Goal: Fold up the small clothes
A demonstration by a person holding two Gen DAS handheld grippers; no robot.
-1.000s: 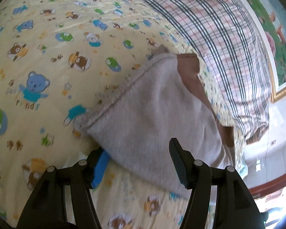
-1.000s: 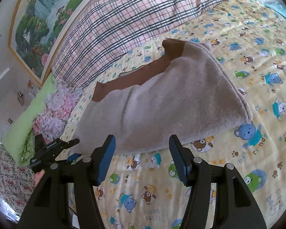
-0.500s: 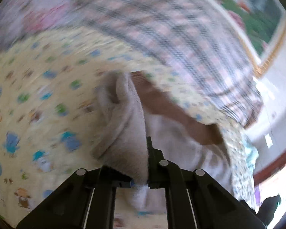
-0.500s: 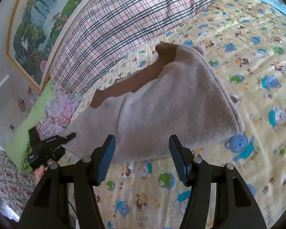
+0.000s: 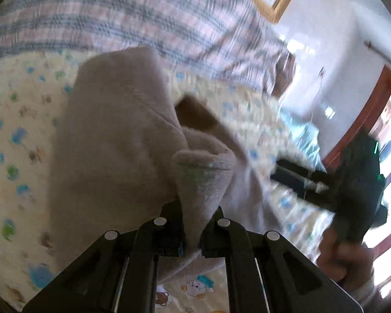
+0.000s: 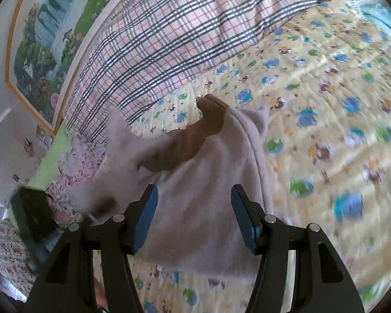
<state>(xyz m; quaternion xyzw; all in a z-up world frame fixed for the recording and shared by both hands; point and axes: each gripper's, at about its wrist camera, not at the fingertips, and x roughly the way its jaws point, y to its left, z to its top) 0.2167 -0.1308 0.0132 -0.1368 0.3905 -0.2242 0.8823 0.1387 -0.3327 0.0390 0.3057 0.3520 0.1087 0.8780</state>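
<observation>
A beige fleece garment (image 5: 109, 140) with a brown collar band (image 5: 195, 114) lies on the yellow cartoon-print bedsheet (image 5: 15, 135). My left gripper (image 5: 194, 219) is shut on a bunched edge of the garment, lifting it off the sheet so the cloth drapes ahead of the fingers. In the right wrist view the same garment (image 6: 203, 195) is partly raised at its left side, its brown band (image 6: 195, 140) curling up. My right gripper (image 6: 194, 216) hovers open just above the garment, nothing between its blue pads. The right gripper also shows in the left wrist view (image 5: 289, 173), held by a hand (image 5: 344, 260).
A plaid pillow (image 6: 169, 36) lies along the head of the bed below a framed landscape painting (image 6: 52, 31). A floral cloth (image 6: 78, 161) and a green one (image 6: 52, 154) lie at the left. A white wall and a wooden door frame (image 5: 362, 114) stand beside the bed.
My left gripper shut on the garment's edge, then lifted and swung it across while rolling. The garment's left side rose and bunched. My right gripper moved closer over the garment, still open.
</observation>
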